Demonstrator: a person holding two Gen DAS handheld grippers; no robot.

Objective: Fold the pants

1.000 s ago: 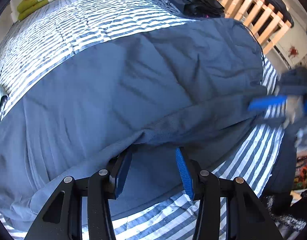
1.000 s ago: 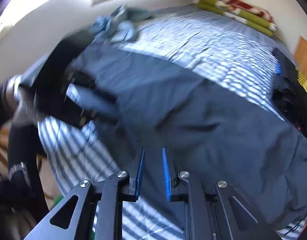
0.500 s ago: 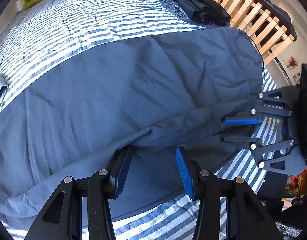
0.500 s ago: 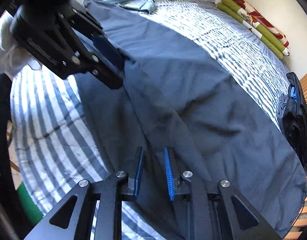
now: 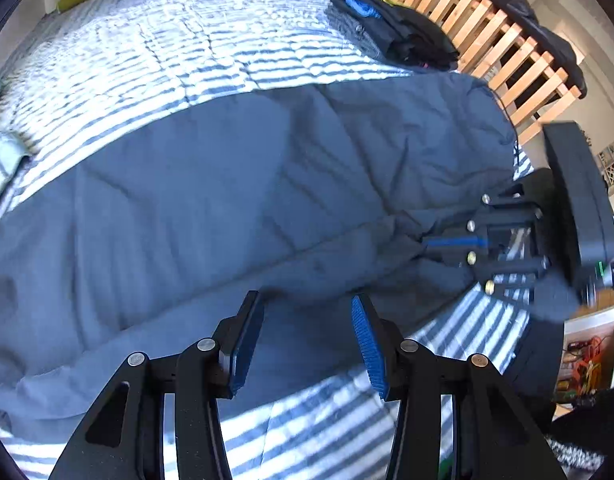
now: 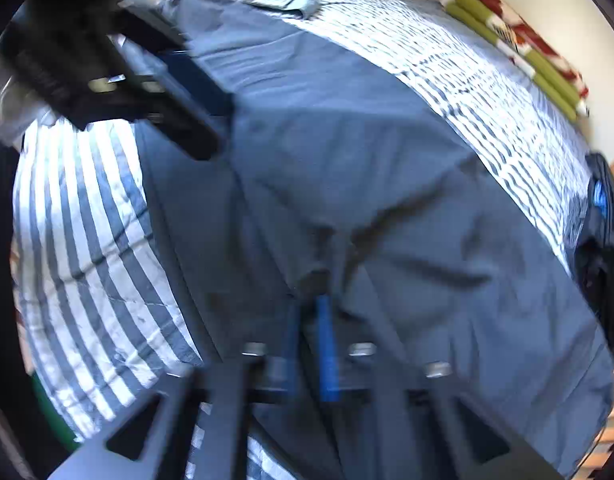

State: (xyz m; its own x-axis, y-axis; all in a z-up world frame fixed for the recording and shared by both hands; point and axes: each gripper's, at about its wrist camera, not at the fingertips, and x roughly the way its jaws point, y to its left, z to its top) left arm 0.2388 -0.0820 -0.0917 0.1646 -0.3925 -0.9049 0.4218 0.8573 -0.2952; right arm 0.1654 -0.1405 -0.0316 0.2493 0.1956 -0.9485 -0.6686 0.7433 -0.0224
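Grey-blue pants (image 5: pixel 235 184) lie spread across your striped bed cover (image 5: pixel 211 56), their near edge bunched. Your right tongs (image 6: pixel 309 312) have just closed and pinch a fold of that cloth. Your left tongs (image 5: pixel 307 320) stand spread over the near hem, the cloth lying between the pads unpressed. Dark folded clothes (image 5: pixel 391 36) sit beside the wooden slatted rail (image 5: pixel 503 52).

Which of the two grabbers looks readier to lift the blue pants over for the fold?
The right gripper: its jaws have just closed, pinching the pants at their near edge. The left gripper is open, with cloth between its pads but not clamped.
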